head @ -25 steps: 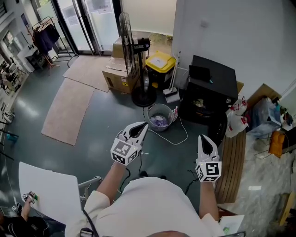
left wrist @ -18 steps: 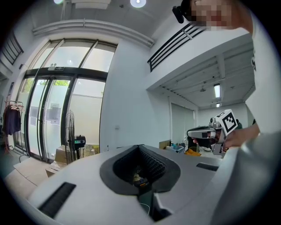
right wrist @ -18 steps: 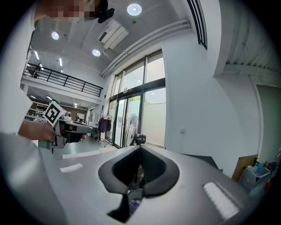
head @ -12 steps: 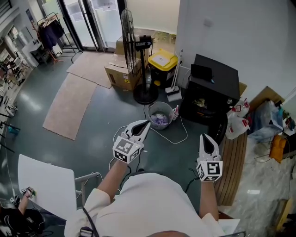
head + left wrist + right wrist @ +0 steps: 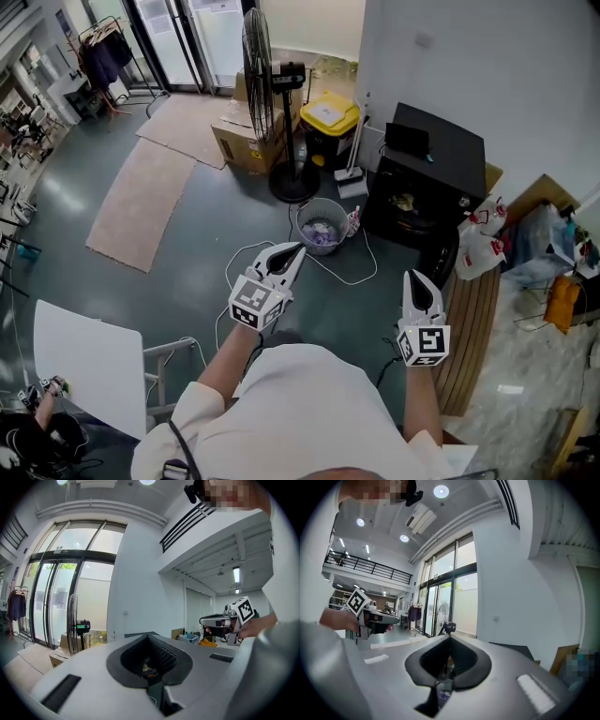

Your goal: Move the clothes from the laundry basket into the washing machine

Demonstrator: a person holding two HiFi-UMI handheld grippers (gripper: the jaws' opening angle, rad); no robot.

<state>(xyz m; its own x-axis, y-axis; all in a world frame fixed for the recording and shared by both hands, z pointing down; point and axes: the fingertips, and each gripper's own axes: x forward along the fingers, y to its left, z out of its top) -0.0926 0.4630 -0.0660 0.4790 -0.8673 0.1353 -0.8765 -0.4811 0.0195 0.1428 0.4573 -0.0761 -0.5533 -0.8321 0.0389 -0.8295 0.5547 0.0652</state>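
In the head view a grey laundry basket (image 5: pixel 322 225) with purple and white clothes stands on the floor beside the black washing machine (image 5: pixel 427 178). My left gripper (image 5: pixel 296 249) hovers short of the basket, jaws together and nothing in them. My right gripper (image 5: pixel 413 278) is held in front of the machine, shut and empty. Through the gap in the right gripper (image 5: pixel 450 635), the basket (image 5: pixel 443 688) shows below. The left gripper (image 5: pixel 149 635) points level toward the machine, with the right gripper (image 5: pixel 220 620) at its right.
A tall standing fan (image 5: pixel 258 56) with a round base (image 5: pixel 293 192), cardboard boxes (image 5: pixel 246 141) and a yellow-lidded bin (image 5: pixel 328 117) stand behind the basket. A white cable (image 5: pixel 349 274) loops on the floor. Wooden slats (image 5: pixel 469 319) and plastic bags (image 5: pixel 480 248) lie right; a white chair (image 5: pixel 84 366) left.
The person has stepped slightly forward with both grippers, and the floor scene has slid a little in the frame. Both jaws stay together as before.
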